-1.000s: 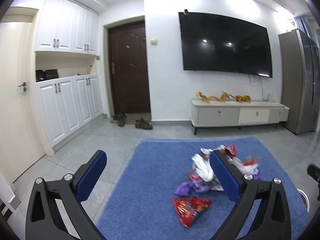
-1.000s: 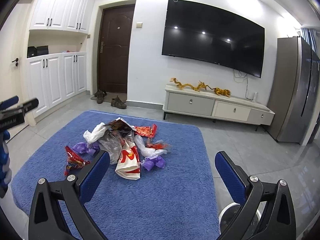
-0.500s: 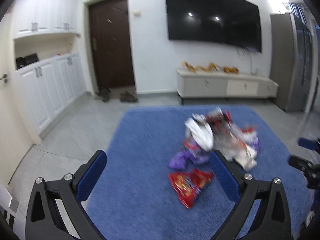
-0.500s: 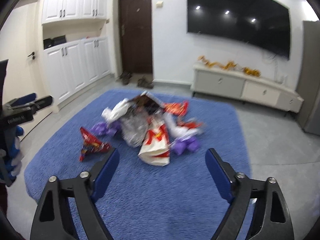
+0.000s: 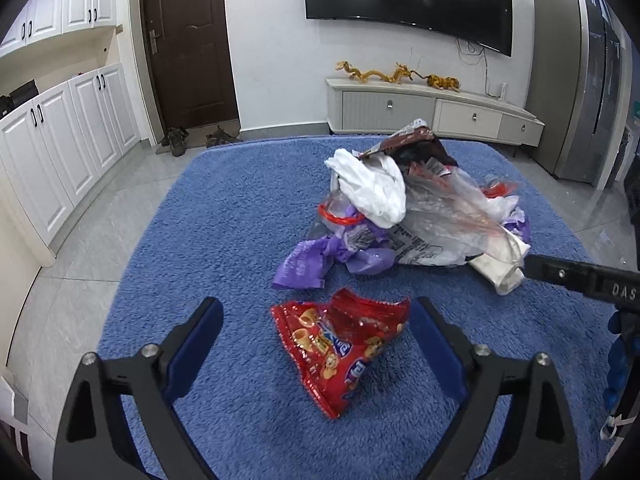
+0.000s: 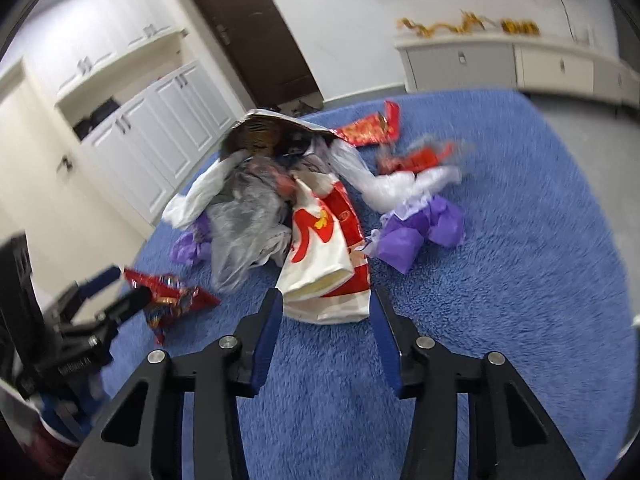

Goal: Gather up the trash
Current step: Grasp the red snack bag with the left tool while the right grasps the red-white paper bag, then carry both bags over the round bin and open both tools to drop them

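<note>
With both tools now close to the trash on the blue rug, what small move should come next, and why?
Probably ease the right tool a little forward. Its jaws are closing, and the white and red paper bag has only its near edge between them, the pads apparently not yet pressing. The left tool, also closing, frames the red snack wrapper.

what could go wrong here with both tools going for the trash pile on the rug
The right tool is closing around the paper bag's open end; it could crush that end or snag the shaggy rug. The left tool is closing with the red wrapper between its fingers, untouched yet; the flat, slick foil may slide out or only a corner gets pinched. The tools work close together, so they might bump.
</note>
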Available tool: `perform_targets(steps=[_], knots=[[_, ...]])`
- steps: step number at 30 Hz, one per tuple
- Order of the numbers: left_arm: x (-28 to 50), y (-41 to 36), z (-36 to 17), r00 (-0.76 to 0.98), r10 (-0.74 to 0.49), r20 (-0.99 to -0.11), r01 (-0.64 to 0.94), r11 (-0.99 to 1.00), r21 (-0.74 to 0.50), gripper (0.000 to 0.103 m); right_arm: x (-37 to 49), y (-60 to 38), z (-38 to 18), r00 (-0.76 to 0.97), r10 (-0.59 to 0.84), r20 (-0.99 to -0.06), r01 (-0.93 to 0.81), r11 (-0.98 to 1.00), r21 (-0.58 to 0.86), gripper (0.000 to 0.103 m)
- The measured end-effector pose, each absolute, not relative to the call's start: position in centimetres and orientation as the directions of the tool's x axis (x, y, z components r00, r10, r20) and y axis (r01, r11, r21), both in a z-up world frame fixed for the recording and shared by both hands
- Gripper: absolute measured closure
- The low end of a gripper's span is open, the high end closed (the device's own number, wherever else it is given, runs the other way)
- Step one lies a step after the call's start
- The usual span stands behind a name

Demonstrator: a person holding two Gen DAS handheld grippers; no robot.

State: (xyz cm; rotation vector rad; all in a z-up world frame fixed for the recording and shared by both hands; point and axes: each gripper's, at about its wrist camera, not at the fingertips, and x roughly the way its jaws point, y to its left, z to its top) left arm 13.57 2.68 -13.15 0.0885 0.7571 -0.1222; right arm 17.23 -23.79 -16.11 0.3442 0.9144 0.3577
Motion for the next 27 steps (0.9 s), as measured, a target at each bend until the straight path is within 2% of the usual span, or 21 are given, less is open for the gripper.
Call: perform_targets(steps=[3, 4, 6, 7, 8, 9, 11, 14, 19, 27], knots=[[14.3, 2.6, -13.7, 0.711, -0.073, -0.699, 0.135, 0.99, 0.034, 0.019, 18.3, -24.1, -16.7, 0.547, 0.486, -0.681, -0.128, 0.853, 0.506, 0.06], [14.6, 2.6, -14.0, 0.707, -0.071, -0.703, 0.131, 0.991, 0.031, 0.025, 18.7, -24.1, -16.9, 0.544, 0.493, -0.679, -0.118, 0.846, 0.52, 0.06], [15.1, 2.8, -14.5, 0.692, -0.076, -0.718, 0.129, 0.992, 0.019, 0.04, 19.4, -24.2, -17.4, 0.538, 0.507, -0.673, -0.101, 0.832, 0.545, 0.061], [15.2, 3.0, -14.8, 0.681, -0.085, -0.727, 0.13, 0.991, 0.006, 0.054, 19.7, -24.2, -17.6, 0.534, 0.514, -0.671, -0.096, 0.825, 0.556, 0.064], [15.3, 3.1, -15.0, 0.671, -0.098, -0.735, 0.134, 0.991, -0.01, 0.062, 20.0, -24.1, -17.8, 0.528, 0.525, -0.668, -0.091, 0.817, 0.57, 0.075], [15.3, 3.4, -15.1, 0.665, -0.106, -0.739, 0.135, 0.991, -0.02, 0.062, 20.2, -24.1, -18.0, 0.521, 0.533, -0.667, -0.087, 0.81, 0.579, 0.08], [14.9, 3.6, -15.1, 0.667, -0.114, -0.736, 0.142, 0.99, -0.025, 0.07, 20.0, -24.2, -17.9, 0.516, 0.551, -0.655, -0.089, 0.796, 0.599, 0.087], [13.9, 4.2, -14.4, 0.667, -0.145, -0.73, 0.161, 0.986, -0.049, 0.079, 19.0, -24.4, -17.1, 0.52, 0.561, -0.644, -0.114, 0.793, 0.598, 0.089], [12.0, 4.3, -12.7, 0.686, -0.157, -0.711, 0.174, 0.984, -0.049, 0.083, 15.9, -25.5, -15.9, 0.525, 0.581, -0.622, -0.144, 0.781, 0.608, 0.089], [8.6, 2.1, -8.9, 0.703, -0.239, -0.67, 0.251, 0.965, -0.08, 0.085, 8.7, -29.1, -13.6, 0.549, 0.618, -0.563, -0.184, 0.746, 0.64, 0.09]])
